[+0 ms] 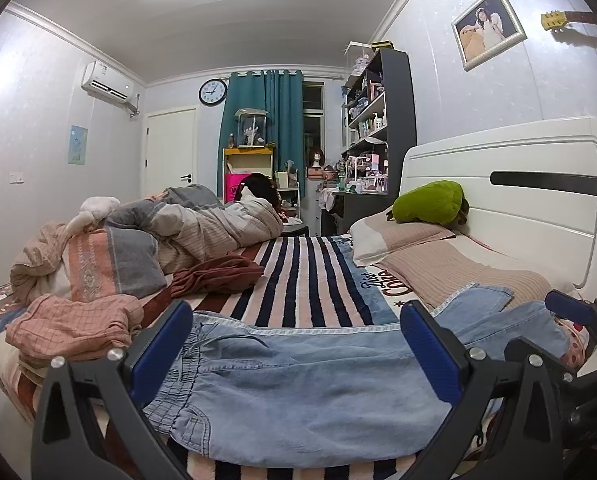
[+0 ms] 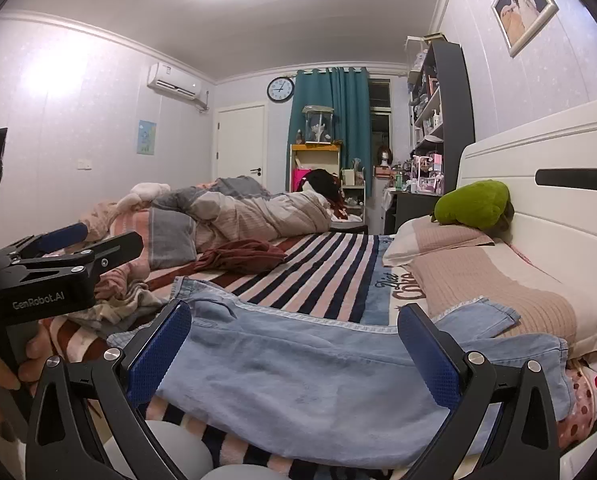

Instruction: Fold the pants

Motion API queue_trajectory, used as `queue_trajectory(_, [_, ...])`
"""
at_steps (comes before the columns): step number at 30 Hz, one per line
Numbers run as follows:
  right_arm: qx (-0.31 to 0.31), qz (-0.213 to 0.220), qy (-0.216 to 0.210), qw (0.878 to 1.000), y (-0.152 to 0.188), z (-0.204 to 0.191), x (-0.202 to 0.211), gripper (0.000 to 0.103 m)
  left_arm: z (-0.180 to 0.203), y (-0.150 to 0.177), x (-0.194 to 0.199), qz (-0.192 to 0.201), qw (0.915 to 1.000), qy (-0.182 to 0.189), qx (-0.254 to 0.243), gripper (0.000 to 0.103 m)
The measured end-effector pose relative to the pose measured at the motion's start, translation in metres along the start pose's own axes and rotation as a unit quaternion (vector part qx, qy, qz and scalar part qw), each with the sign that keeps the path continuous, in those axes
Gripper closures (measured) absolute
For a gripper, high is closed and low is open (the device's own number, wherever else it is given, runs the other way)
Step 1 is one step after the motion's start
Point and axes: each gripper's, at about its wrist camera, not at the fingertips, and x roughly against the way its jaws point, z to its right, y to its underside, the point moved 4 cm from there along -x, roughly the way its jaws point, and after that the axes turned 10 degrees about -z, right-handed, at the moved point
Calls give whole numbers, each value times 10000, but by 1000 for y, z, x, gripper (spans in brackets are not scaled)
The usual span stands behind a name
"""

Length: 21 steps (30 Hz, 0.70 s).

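Spread wide in both wrist views, blue-padded fingers of the left tool [image 1: 296, 350] and the right tool [image 2: 294, 350], neither clamped on anything, each hovering just above the light-blue denim pants [image 1: 298, 392]. Lay flat across the near end of the striped navy, pink and white bed blanket [image 1: 306, 276], waistband at left, one leg end reaching the beige ribbed pillow [image 1: 454, 268] at right. Farther back: a crumpled maroon garment [image 1: 218, 274], a pink checked cloth [image 1: 74, 326], a green plush toy [image 1: 428, 202] against the white headboard [image 1: 538, 208].
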Motion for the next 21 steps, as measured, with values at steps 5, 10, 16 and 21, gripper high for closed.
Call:
queue_trajectory(5, [94, -19, -53, 9999, 0, -5, -1, 1, -2, 1, 1, -15, 10000, 6, 16, 1])
queue_trajectory(10, [73, -42, -78, 9999, -1, -7, -2, 1, -3, 2, 1, -28, 10000, 18, 28, 1])
queue_trajectory(16, [125, -1, -63, 9999, -1, -8, -1, 1, -3, 1, 1, -26, 10000, 17, 28, 1])
queue_trajectory(21, [197, 15, 60, 9998, 0, -15, -2, 1, -6, 2, 3, -13, 10000, 8, 50, 1])
